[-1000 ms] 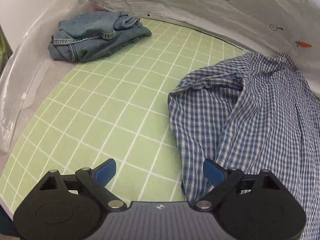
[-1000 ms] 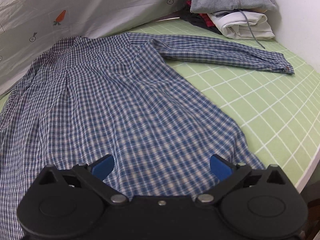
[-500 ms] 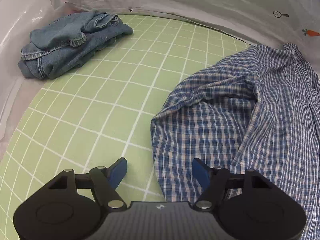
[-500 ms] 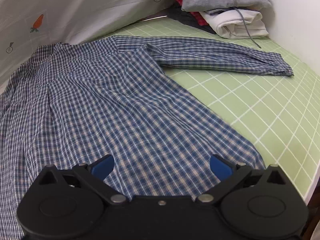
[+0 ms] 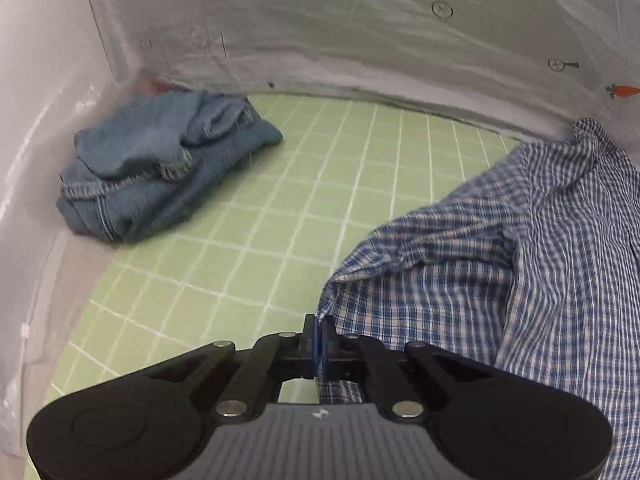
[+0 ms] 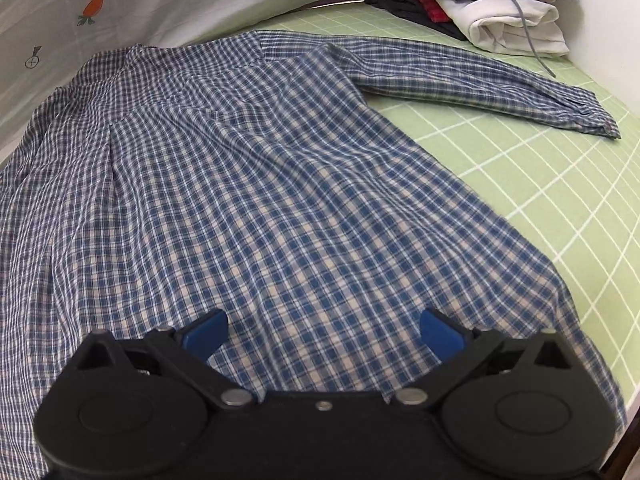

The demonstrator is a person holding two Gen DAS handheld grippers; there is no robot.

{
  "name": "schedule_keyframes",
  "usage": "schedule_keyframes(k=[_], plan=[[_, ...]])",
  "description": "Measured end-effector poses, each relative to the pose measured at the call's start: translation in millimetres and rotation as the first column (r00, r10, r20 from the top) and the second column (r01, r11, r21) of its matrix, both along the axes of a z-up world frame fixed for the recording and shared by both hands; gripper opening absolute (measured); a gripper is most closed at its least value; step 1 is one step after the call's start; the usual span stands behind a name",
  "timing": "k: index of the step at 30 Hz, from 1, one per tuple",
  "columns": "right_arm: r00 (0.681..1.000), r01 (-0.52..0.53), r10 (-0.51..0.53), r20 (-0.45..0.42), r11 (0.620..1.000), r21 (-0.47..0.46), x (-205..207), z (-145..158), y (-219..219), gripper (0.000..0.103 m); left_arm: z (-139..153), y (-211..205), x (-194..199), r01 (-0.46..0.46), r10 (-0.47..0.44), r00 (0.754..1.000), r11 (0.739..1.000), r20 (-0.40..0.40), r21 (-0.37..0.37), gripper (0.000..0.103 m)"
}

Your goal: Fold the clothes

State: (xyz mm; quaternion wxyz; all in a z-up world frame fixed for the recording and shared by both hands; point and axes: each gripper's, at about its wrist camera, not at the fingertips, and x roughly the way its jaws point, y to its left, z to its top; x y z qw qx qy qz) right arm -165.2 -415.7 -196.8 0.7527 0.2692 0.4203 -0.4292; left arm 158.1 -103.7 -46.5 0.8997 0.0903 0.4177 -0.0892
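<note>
Plaid shirt (image 6: 280, 184) edge pinched by left gripper (image 5: 320, 338) (jaws closed), right gripper (image 6: 322, 330) agape

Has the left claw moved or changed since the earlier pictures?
Yes. The left claw has closed on the edge of the plaid shirt. It also drew nearer the folded jeans, which look larger and closer in the left wrist view.

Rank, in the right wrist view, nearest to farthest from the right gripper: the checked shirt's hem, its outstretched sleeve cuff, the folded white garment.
1. Blue checked shirt's hem, between the right gripper's fingers.
2. Outstretched sleeve cuff, far right.
3. Folded white garment, back right corner.
</note>
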Motion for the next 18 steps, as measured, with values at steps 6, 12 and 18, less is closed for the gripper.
schedule_keyframes(k=[6, 12, 18], plan=[[1.0, 0.012, -0.012, 0.009, 1.0, -0.012, -2.3, -1.1, -1.9, 0.103, 62.9, -13.2, -1.6, 0.022, -0.042, 0.957, 0.997, 0.286, 0.073, 0.002], [1.0, 0.002, -0.002, 0.002, 1.0, -0.025, -0.2, -2.1, 0.3, 0.103, 48.4, -50.7, -36.0, 0.199, -0.222, 0.942, 0.973, 0.25, 0.112, 0.002], [1.0, -0.008, 0.008, -0.007, 0.999, -0.034, 1.4, -2.9, 2.4, 0.103, -13.5, -70.4, -62.0, 0.329, -0.329, 0.942, 0.944, -0.064, -0.004, 0.007]])
